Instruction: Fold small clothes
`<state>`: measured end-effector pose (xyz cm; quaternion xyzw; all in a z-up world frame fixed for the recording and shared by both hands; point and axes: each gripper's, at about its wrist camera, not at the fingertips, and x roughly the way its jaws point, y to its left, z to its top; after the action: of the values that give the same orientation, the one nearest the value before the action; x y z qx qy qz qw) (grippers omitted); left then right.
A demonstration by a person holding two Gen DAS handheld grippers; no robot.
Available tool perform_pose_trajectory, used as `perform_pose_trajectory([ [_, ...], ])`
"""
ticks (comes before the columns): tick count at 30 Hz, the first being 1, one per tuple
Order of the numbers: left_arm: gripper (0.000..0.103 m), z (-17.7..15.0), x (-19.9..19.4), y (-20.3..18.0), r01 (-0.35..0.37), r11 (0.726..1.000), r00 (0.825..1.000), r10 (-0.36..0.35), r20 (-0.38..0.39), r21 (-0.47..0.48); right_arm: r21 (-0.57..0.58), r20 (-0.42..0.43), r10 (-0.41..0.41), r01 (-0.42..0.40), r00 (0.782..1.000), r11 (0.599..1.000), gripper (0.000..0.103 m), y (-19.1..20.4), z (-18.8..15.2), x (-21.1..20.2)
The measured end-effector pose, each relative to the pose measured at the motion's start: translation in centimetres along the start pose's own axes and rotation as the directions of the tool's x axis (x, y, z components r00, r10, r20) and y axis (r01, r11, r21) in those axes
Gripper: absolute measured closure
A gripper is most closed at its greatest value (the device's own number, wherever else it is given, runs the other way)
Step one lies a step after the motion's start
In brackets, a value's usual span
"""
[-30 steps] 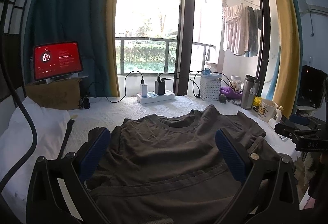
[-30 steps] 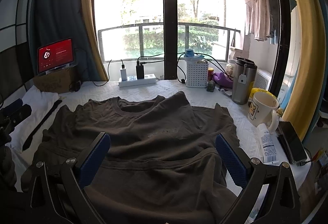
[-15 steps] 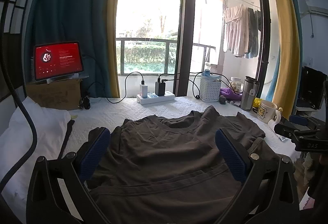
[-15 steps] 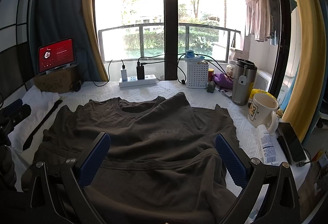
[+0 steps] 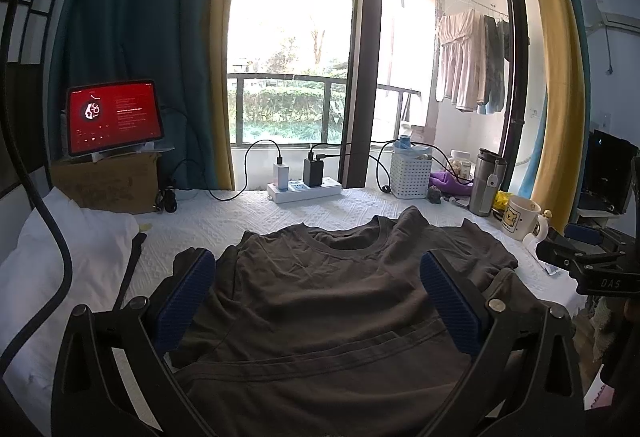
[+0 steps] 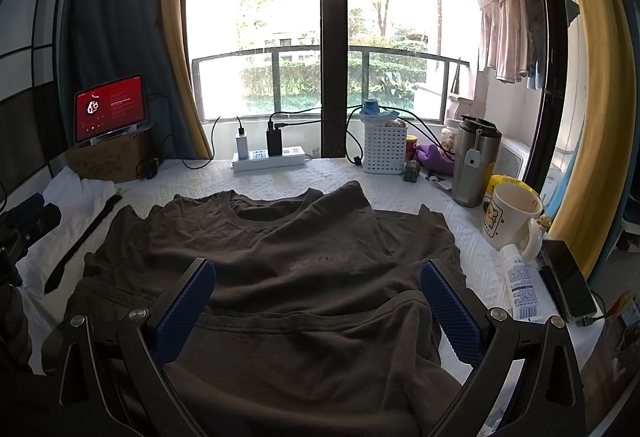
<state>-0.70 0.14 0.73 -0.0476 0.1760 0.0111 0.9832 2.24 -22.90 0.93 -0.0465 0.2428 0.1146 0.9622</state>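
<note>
A dark grey T-shirt lies spread on the white table cover, neck hole toward the window, with its hem and one side partly folded over. It also shows in the right wrist view. My left gripper is open and empty, held above the shirt's near part. My right gripper is open and empty too, above the shirt's lower half. The right gripper's body shows at the far right of the left wrist view.
At the back stand a power strip, white basket, steel tumbler, mug, tube and phone. A tablet on a cardboard box and a white cloth lie left.
Both grippers have barely moved; the views have shifted very slightly. The shirt lies as before.
</note>
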Motion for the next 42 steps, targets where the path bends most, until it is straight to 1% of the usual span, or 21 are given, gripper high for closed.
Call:
perform_pose_trajectory([
  [23,0.002,0.0,0.0,0.0,-0.004,1.0,1.0,0.004,-0.003,0.006,0.0,0.0,0.0,0.0,1.0,1.0,0.0,0.0,0.0,0.0],
  [29,0.002,0.1,0.3,-0.1,0.0,1.0,1.0,0.0,-0.01,0.025,0.006,0.0,0.001,-0.001,1.0,1.0,0.0,-0.1,-0.1,0.0],
  [36,0.002,0.1,1.6,-0.9,0.002,0.999,1.0,-0.001,-0.03,0.055,0.02,-0.026,0.005,-0.005,1.0,1.0,0.0,-0.9,-1.0,1.1],
  [42,0.002,0.1,4.2,-1.8,0.011,0.997,0.997,-0.005,-0.071,0.079,0.028,-0.053,-0.01,0.011,0.999,1.0,0.0,-2.4,-1.1,2.9],
])
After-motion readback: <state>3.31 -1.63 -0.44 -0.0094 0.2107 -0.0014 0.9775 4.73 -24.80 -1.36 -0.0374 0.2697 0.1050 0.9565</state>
